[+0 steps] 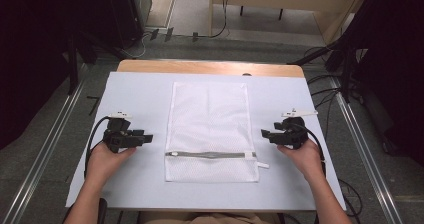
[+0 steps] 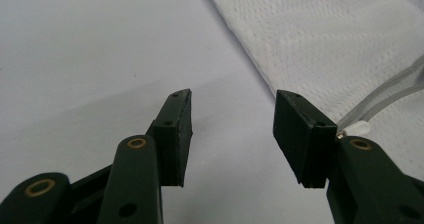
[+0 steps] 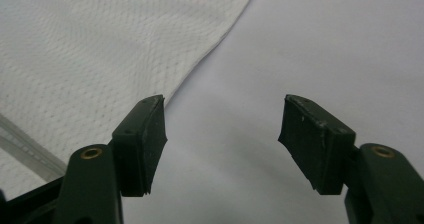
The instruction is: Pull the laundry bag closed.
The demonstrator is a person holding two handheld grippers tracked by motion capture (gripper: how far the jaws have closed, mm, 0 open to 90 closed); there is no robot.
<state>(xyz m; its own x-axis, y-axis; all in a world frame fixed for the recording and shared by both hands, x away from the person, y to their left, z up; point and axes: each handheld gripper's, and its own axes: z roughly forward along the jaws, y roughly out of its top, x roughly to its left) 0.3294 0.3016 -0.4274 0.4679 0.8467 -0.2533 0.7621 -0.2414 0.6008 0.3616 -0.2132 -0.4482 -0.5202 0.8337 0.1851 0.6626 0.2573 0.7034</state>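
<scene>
White mesh laundry bag [image 1: 210,129] lies flat between left gripper [image 1: 145,139] and right gripper [image 1: 266,134], both with jaws apart and empty; likely light, limp, snag-prone, so pinch hem or zipper [image 1: 210,155] edge nearest each gripper.

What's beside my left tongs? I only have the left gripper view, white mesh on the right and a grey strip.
Observer: That mesh is a white mesh laundry bag lying flat in the middle of the table, with one gripper on each side of it.
Operator: And the grey strip?
Observer: It is the bag's zipper, running across the bag near the edge closest to you.
Operator: Where are the right tongs?
Observer: The right tongs sit just off the bag's right edge, open and empty, pointing in at the bag.
Operator: Do my left tongs touch the bag?
Observer: No, the left tongs are open, just short of the bag's left edge.
</scene>
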